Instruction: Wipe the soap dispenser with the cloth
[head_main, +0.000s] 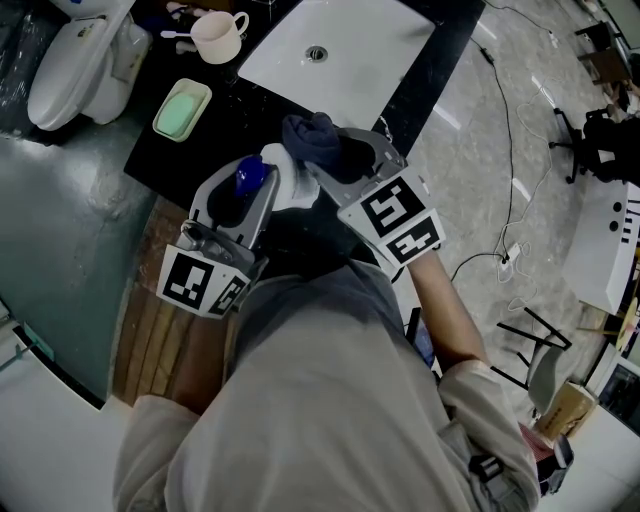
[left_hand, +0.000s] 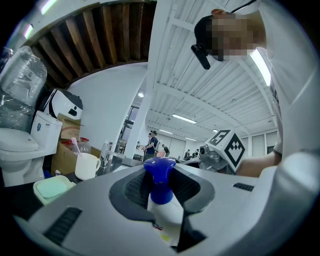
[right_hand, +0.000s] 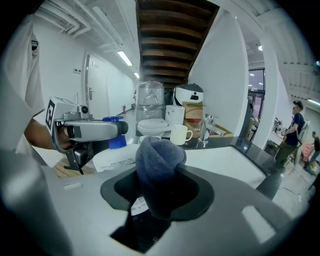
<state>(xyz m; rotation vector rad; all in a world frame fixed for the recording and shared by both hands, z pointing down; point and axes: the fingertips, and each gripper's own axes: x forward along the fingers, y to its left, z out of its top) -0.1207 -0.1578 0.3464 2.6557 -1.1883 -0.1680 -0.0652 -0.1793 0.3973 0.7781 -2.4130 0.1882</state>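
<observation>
Soap dispenser and cloth both held in the air in front of the sink

The left hand-held gripper (left_hand: 161, 186) is clamped on the soap dispenser (left_hand: 165, 212), a white bottle with a blue pump (left_hand: 159, 172) that pokes out past the jaw tips. The right hand-held gripper (right_hand: 160, 192) pinches a bunched dark blue-grey cloth (right_hand: 159, 157). From above, the cloth sits just beside the bottle's white body; I cannot tell whether the two touch. Both are raised over the near edge of the black desk (head_main: 165, 155), in front of the white sink (head_main: 350, 60). Further back on the desk stand a pale mug (head_main: 215, 38) and a green soap dish (head_main: 182, 110), well apart from the dispenser. A white toilet (head_main: 75, 65) stands at the left of the desk.
</observation>
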